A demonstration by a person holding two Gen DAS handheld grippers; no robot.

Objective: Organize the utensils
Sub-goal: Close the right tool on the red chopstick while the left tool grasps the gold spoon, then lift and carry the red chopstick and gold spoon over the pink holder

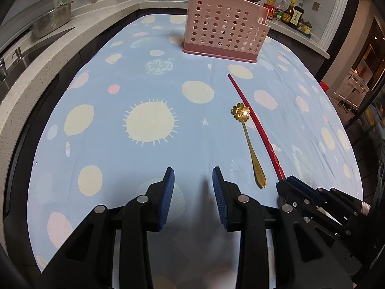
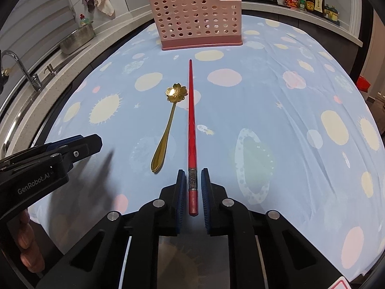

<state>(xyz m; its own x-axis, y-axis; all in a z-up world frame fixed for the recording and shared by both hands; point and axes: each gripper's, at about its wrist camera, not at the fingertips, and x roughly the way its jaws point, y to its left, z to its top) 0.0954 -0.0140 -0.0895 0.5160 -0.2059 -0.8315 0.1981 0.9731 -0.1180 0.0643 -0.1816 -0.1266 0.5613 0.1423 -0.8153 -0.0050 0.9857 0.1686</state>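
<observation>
Currently right gripper [image 2: 193, 187] low over blue planet-print tablecloth [image 2: 276, 101], blue-padded fingers [image 2: 181, 192] straddling thick end of long red chopstick [image 2: 191, 120]; narrow gaps either side, pads not yet pressing it. Chopstick flat on cloth, tip pointing toward pink perforated plastic utensil caddy [image 2: 196, 21] at far end of table. Gold flower-bowl spoon [image 2: 168, 120] lies just left of chopstick, not touching. Left gripper [image 1: 193, 180] hovers beside, fingers spread wide, nothing between. More chopsticks stand inside caddy.
</observation>
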